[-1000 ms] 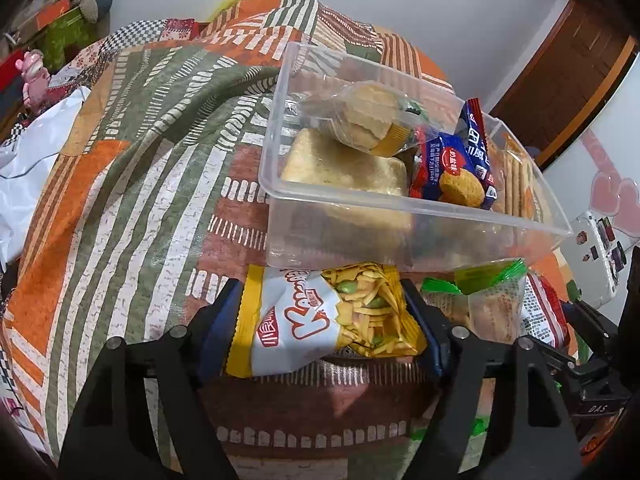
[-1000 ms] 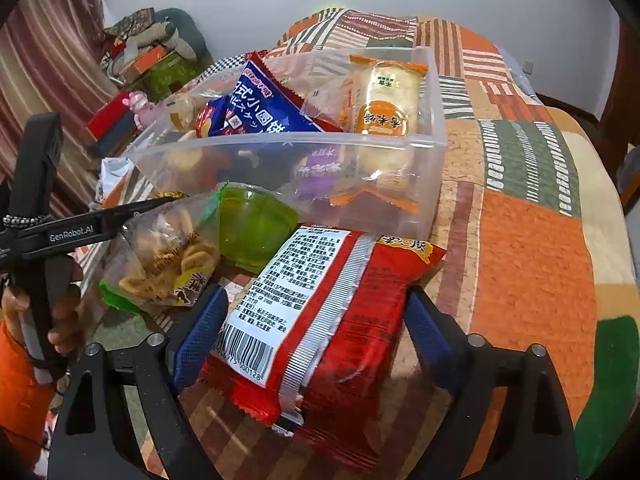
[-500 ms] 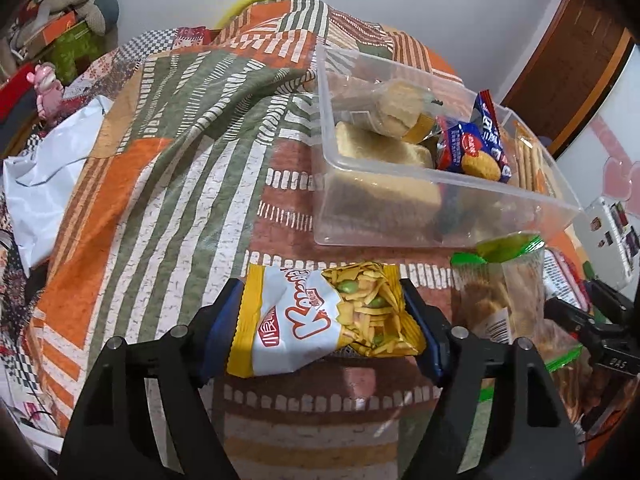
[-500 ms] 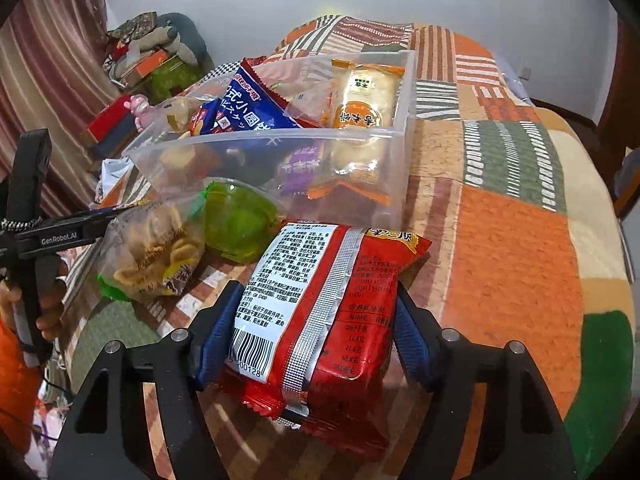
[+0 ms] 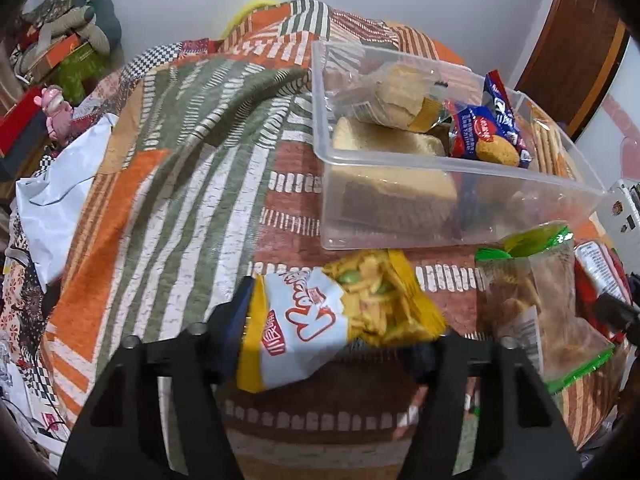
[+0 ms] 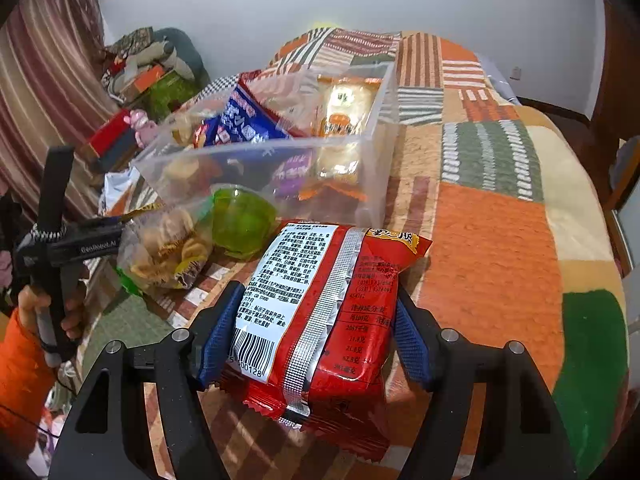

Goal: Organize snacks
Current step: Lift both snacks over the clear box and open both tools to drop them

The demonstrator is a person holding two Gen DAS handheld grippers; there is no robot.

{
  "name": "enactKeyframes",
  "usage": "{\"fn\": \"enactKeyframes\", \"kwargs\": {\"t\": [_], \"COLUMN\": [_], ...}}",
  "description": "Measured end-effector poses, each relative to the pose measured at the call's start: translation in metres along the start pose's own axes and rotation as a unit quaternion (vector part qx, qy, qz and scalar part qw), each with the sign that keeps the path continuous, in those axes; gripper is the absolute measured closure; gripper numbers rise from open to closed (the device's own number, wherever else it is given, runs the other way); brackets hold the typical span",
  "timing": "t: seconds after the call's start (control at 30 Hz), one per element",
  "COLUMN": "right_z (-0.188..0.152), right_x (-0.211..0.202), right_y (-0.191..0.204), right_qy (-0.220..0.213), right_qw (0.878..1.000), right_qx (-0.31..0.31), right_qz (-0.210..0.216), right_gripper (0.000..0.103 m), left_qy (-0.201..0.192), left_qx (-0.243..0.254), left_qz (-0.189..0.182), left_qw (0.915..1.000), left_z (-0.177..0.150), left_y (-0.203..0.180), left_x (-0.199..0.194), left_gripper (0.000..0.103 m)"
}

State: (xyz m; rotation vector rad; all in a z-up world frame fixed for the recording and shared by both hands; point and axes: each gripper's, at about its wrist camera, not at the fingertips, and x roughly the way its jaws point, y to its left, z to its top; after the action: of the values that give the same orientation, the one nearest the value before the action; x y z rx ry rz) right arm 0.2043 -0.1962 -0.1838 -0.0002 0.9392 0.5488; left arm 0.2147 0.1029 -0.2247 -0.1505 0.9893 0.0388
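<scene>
My left gripper (image 5: 332, 340) is shut on a yellow and white chip bag (image 5: 336, 316), held tilted above the patchwork cloth in front of the clear plastic bin (image 5: 400, 172). The bin holds several snacks, among them bread and a blue cookie pack (image 5: 488, 136). My right gripper (image 6: 316, 332) is shut on a red noodle packet (image 6: 328, 320), label side up, near the bin's (image 6: 260, 156) corner. The left gripper also shows in the right wrist view (image 6: 92, 240).
A clear bag of crackers with green trim (image 5: 536, 304) and a green jelly cup (image 6: 242, 220) lie on the cloth beside the bin. Boxes, toys and a white bag sit beyond the table's left edge (image 5: 60, 184). A wooden door (image 5: 572, 40) stands at the right.
The left gripper has lifted and tilted the chip bag and drawn back leftward from the bin. The right gripper's jaws have closed in on the red packet and raised it slightly.
</scene>
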Motion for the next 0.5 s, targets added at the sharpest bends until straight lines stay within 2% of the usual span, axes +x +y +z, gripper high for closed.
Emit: {"fn": "enactKeyframes", "kwargs": {"t": [0.23, 0.5], "right_z": [0.004, 0.026], "right_x": [-0.025, -0.042], "right_y": [0.001, 0.008], "right_qy": [-0.036, -0.080], "right_qw": [0.999, 0.997], "right_qx": [-0.002, -0.010], "right_qz": [-0.007, -0.005], "right_gripper": [0.035, 0.035], "left_qy": [-0.029, -0.085], "left_qx": [-0.002, 0.004], "left_qz": [0.005, -0.017], "left_qw": [0.9996, 0.9962], "left_z": [-0.004, 0.014], "left_y": [0.003, -0.010], "left_x": [-0.030, -0.076], "left_gripper": [0.048, 0.048]}}
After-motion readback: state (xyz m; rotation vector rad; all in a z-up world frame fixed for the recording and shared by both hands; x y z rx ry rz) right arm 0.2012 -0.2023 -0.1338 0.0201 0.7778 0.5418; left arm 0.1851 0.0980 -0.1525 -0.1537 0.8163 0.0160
